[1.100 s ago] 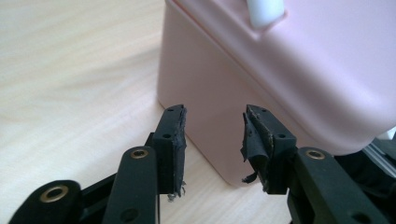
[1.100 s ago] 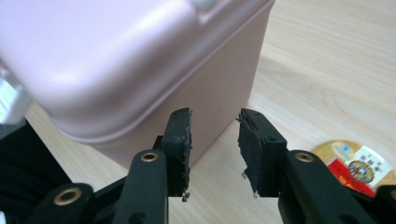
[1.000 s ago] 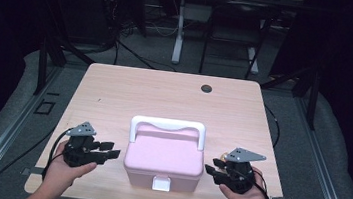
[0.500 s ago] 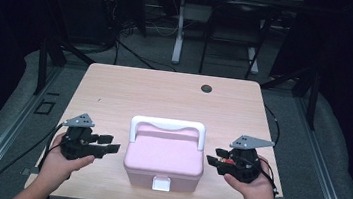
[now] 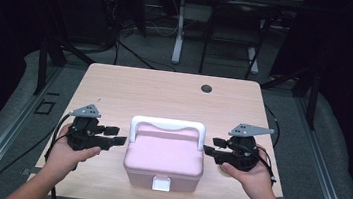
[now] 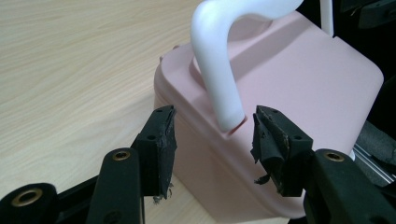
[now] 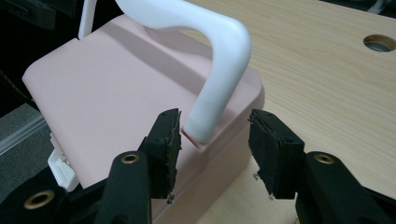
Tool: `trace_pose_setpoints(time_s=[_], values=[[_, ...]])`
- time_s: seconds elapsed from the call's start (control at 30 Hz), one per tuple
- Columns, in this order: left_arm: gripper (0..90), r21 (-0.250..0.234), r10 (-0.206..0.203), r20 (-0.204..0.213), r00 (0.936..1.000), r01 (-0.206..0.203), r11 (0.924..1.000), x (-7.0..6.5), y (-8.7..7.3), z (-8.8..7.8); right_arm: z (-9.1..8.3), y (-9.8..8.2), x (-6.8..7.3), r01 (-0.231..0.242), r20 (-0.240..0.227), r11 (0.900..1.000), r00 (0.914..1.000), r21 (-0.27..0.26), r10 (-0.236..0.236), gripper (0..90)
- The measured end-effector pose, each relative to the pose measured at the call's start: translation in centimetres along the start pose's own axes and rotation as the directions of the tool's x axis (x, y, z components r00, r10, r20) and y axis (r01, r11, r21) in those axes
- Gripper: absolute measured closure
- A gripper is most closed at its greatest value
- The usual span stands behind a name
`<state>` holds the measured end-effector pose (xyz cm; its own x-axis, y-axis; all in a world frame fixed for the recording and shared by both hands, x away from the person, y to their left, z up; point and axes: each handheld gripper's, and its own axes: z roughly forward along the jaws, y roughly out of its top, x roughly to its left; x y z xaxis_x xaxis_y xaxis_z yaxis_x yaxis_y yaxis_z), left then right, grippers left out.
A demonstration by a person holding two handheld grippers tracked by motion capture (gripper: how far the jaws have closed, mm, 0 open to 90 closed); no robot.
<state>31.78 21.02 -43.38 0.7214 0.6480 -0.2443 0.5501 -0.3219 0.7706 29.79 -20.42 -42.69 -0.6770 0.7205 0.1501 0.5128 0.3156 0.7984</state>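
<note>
A pink box (image 5: 163, 161) with a white handle (image 5: 168, 125) standing upright sits shut near the table's front edge. My left gripper (image 5: 117, 137) hovers just left of it, jaws pointing at its side. My right gripper (image 5: 213, 148) mirrors it on the right. Both are open and their jaws have just been opening; neither touches the box. From the left gripper (image 6: 212, 135), the handle's foot (image 6: 229, 116) lines up beyond the gap, on the box's lid (image 6: 299, 79). From the right gripper (image 7: 215, 140), the handle's other foot (image 7: 201, 128) lies ahead on the box (image 7: 107, 79).
A white latch (image 5: 161, 182) is on the box's front. The wooden table (image 5: 155, 92) has a round cable hole (image 5: 206, 88) at the back right. Dark floor, cables and stand legs surround the table.
Both hands have lifted their grippers off the table beside the box, and both pairs of jaws stand wider. The box has not moved.
</note>
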Motion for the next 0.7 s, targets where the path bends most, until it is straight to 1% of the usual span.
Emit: trace_pose_setpoints(time_s=[0.07,0.23,0.37,0.43,0.5,0.6,0.7], values=[[48.4,-0.002,0.0,-0.001,1.0,0.0,1.0,0.0,0.2,0.4,0.5,0.1,0.0,0.0,-0.008,1.0,1.0,0.001,0.0,52.2],[47.1,0.001,-0.006,0.02,0.9998,0.006,1.0,-0.1,0.5,1.4,1.7,0.2,-0.1,-0.011,-0.027,1.0,0.9996,0.0,0.011,51.0],[45.9,0.013,-0.001,0.017,0.9999,0.001,0.9999,-0.1,0.8,2.1,2.6,0.3,-0.3,-0.019,-0.036,1.0,0.9992,0.011,0.02,50.7],[45.9,0.015,-0.001,0.014,0.9999,0.001,0.9999,-0.1,0.9,2.4,2.9,0.3,-0.4,-0.03,-0.046,1.0,0.9985,0.009,0.031,50.9],[45.9,0.013,0.0,0.014,0.9999,-0.001,0.9999,-0.2,1.0,2.6,3.2,0.4,-0.4,-0.029,-0.049,1.0,0.9984,0.004,0.029,51.4],[49.3,0.012,0.001,0.019,0.9998,-0.001,0.9999,-0.4,1.0,2.8,3.4,0.4,-0.3,-0.017,-0.047,1.0,0.9988,0.003,0.017,52.8],[55.4,0.016,0.017,0.019,0.9997,-0.017,0.9997,-0.6,1.1,2.9,3.5,0.4,0.1,0.004,-0.036,1.0,0.9993,-0.009,-0.004,56.0]])
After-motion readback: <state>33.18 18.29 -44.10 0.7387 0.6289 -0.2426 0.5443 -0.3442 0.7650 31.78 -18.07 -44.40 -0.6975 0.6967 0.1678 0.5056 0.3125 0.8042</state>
